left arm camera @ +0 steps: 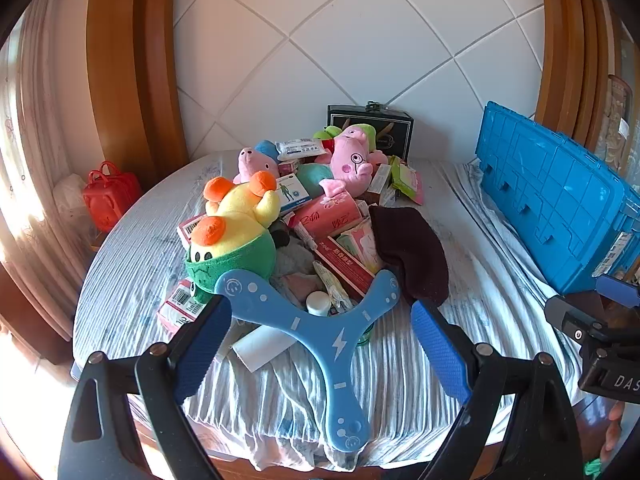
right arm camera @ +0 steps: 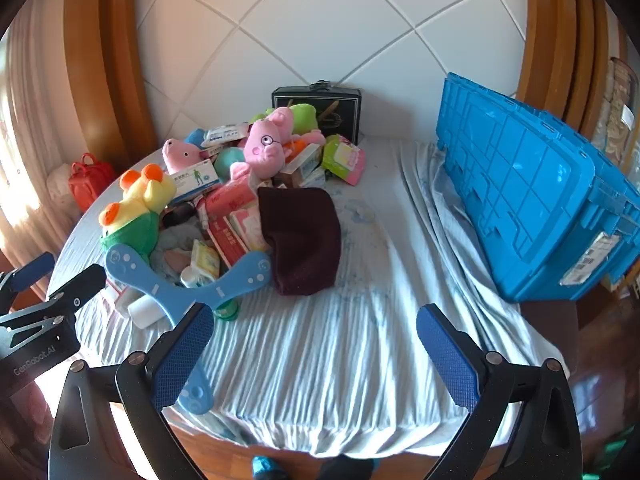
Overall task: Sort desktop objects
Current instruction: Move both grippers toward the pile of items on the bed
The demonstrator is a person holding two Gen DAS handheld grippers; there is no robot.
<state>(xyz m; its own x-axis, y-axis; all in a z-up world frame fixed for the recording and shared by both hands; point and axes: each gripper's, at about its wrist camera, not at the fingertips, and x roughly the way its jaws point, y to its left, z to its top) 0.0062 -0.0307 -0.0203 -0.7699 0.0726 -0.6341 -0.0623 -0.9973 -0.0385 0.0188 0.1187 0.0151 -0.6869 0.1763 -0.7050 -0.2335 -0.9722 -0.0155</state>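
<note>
Left wrist view shows the left tool wide and empty over the blue boomerang at lower centre of the worktop. The right tool is wide too. Sorting seems not begun; next, I think, one tool must close on a thing of the pile and carry it toward the blue crate at right.

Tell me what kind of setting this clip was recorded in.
Probably a room in a home: a round table under a wrinkled striped cloth, piled with plush toys and medicine boxes, with a tiled wall, wooden trim and a curtain behind.
</note>
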